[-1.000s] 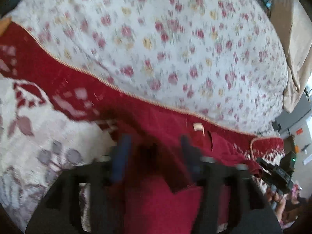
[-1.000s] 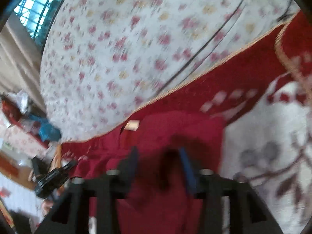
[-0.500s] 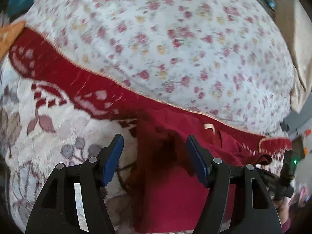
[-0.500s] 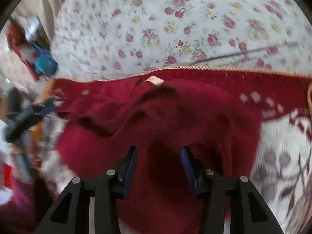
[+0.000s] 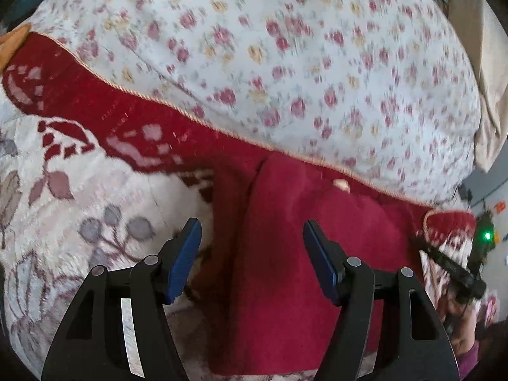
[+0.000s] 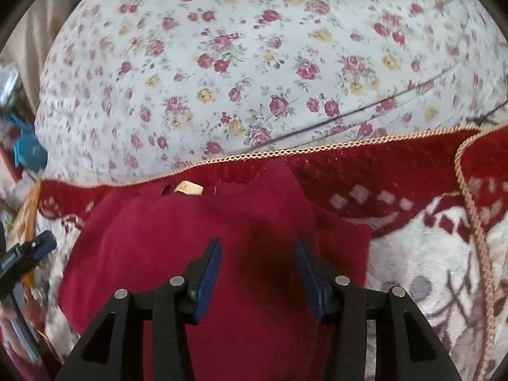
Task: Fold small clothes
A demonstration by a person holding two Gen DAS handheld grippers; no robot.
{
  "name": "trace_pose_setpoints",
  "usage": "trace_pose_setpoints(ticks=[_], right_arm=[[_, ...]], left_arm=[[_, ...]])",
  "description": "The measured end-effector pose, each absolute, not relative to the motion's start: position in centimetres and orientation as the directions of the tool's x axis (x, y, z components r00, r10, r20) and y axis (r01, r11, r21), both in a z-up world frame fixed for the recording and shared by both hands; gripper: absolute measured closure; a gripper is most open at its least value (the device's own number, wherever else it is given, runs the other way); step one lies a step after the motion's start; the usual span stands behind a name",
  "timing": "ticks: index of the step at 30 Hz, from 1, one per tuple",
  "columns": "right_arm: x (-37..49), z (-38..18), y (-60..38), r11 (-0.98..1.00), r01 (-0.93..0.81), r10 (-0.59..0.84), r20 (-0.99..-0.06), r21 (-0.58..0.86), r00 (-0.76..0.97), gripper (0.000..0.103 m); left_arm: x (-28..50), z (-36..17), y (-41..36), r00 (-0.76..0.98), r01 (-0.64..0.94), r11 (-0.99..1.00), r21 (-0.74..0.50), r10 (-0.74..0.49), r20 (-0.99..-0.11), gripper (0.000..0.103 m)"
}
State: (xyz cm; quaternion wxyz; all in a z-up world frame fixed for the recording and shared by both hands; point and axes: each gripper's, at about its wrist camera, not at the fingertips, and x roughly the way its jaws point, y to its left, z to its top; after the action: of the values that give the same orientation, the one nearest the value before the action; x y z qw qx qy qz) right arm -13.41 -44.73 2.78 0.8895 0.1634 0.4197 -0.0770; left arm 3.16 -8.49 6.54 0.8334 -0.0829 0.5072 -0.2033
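A dark red garment (image 5: 285, 254) lies flat on a red and cream patterned blanket (image 5: 79, 190), with a small tan neck label (image 5: 341, 184) at its far edge. My left gripper (image 5: 252, 254) is open and empty above the garment's left edge. In the right wrist view the same garment (image 6: 254, 228) and its label (image 6: 189, 188) show. My right gripper (image 6: 257, 270) is open and empty, hovering over the garment's middle. The right gripper also shows at the right edge of the left wrist view (image 5: 451, 266).
A white sheet with a rose print (image 6: 254, 63) covers the bed beyond the blanket's gold-corded edge (image 6: 317, 150). A thin dark cable (image 6: 381, 101) crosses the sheet. A beige curtain (image 5: 489, 79) hangs at far right. Clutter and a blue object (image 6: 28, 152) lie off the bed's left.
Both grippers have opened and let go of the garment, which now lies flatter on the blanket. Both have drawn back a little toward me.
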Motion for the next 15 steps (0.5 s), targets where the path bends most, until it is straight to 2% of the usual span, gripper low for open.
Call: trace_pose_setpoints(ticks=[3,4,6,10,15], right_arm=[[-13.2,0.2,-46.4,0.922,0.38,-0.163,-0.827,0.065,0.537,0.056],[-13.1,-0.4,-47.1,0.907,0.415,-0.175,-0.839,0.066,0.515,0.055],[-14.1,-0.4,-48.2,0.884,0.448,-0.144,-0.832,0.136,0.535,0.055],[-14.6,2.6,-46.4,0.891,0.441,-0.192,-0.793,0.106,0.579,0.055],[-10.7,5.6,-39.7,0.945,0.183,0.084,-0.745,0.27,0.662,0.054]], left_arm=[[3.0,5.1,-9.5,0.39,0.25,0.945,-0.212,-0.299,-0.871,0.036],[2.9,4.4,-9.4,0.378,0.24,0.952,-0.19,-0.272,-0.885,0.036],[2.9,3.5,-8.9,0.345,0.221,0.951,-0.215,-0.282,-0.895,0.036],[2.4,3.5,-7.6,0.329,0.188,0.95,-0.248,-0.299,-0.896,0.036],[0.8,3.8,-6.0,0.308,0.135,0.948,-0.287,-0.315,-0.898,0.036]])
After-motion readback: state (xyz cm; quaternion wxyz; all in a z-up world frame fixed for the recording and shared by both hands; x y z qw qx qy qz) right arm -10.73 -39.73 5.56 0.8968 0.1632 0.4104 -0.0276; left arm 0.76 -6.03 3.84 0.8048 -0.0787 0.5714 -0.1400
